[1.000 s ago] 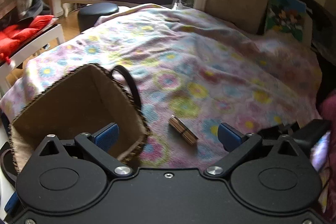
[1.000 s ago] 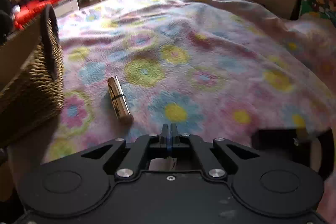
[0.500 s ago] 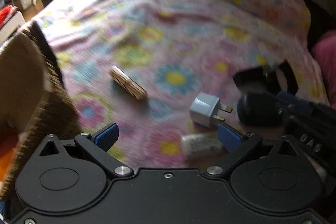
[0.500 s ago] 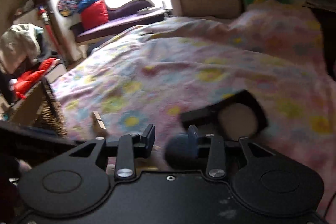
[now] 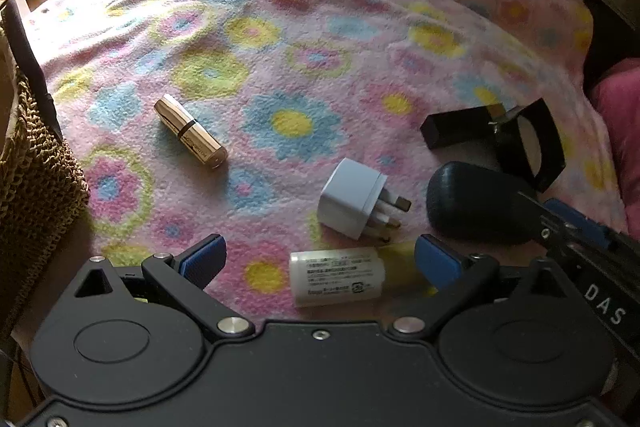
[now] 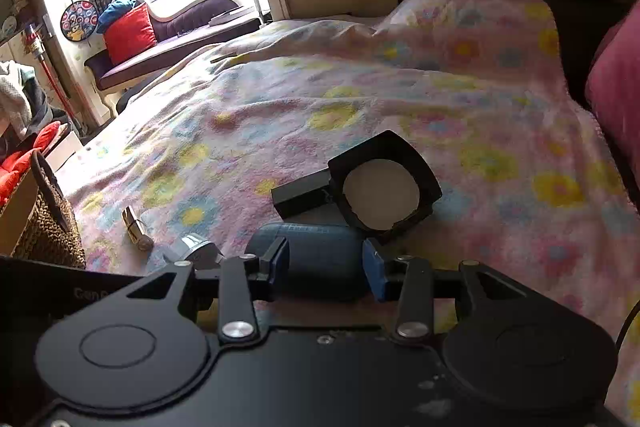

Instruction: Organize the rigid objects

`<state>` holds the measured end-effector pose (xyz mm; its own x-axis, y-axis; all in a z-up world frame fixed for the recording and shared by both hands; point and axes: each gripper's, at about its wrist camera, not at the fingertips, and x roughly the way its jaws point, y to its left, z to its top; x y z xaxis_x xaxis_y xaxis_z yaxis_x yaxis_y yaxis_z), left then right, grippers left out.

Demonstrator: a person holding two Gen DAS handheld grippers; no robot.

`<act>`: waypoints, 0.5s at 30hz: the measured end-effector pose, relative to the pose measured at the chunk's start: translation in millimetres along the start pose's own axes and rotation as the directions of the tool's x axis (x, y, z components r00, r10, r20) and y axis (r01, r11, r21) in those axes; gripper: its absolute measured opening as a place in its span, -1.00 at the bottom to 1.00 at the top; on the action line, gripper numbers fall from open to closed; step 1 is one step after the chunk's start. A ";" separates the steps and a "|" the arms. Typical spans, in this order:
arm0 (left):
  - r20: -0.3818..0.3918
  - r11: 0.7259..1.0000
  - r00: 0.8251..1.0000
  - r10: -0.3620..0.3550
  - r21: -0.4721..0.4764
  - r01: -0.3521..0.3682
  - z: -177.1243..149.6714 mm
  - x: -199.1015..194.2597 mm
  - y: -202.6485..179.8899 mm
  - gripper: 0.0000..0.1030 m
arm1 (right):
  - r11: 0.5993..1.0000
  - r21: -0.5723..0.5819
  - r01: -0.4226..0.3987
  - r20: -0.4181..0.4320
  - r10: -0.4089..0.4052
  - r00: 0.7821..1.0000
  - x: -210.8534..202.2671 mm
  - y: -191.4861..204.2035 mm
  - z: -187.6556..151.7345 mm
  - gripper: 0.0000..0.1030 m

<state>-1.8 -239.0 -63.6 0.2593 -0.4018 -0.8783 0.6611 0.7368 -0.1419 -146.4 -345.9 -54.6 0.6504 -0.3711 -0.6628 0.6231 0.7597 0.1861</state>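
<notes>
Two views, left wrist first:
left gripper (image 5: 318, 261): fingers spread wide, holding nothing, small white bottle (image 5: 340, 283) lying between them
blanket (image 5: 320, 47): gold lipstick (image 5: 191, 132), white plug adapter (image 5: 352, 203), open black compact (image 5: 528, 143)
basket (image 5: 36, 163): at blanket's left edge, inside hidden
Right wrist view:
right gripper (image 6: 326, 265): clamped on dark blue cylinder (image 6: 320, 247), compact (image 6: 384, 191) just beyond

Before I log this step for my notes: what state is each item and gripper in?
left gripper: open, holding nothing
right gripper: jaws around the dark blue object
gold lipstick: capped, lying flat
white plug adapter: on its side
small white bottle: lying down
black compact: open
</notes>
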 end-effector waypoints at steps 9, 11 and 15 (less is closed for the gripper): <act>-0.058 1.000 0.998 -0.009 0.011 0.010 -3.3 14.2 -10.1 0.95 | 0.997 0.021 0.076 -0.001 -0.076 0.997 4.1 -4.9 2.4 -0.07; -0.082 0.999 0.996 -0.033 -0.002 0.033 -2.6 16.5 -9.2 0.94 | 0.996 0.034 0.083 0.000 -0.083 0.997 3.8 -7.0 2.8 0.06; -0.087 0.993 0.990 -0.113 -0.046 0.109 -1.3 14.9 -0.2 0.54 | 0.995 0.034 0.089 -0.005 -0.088 0.996 5.1 -3.1 5.1 0.15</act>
<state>1.0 -244.5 -77.2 0.1207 -0.4334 -0.8931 0.6523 0.7128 -0.2577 -142.8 -352.9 -54.8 0.5906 -0.4343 -0.6801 0.6927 0.7052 0.1512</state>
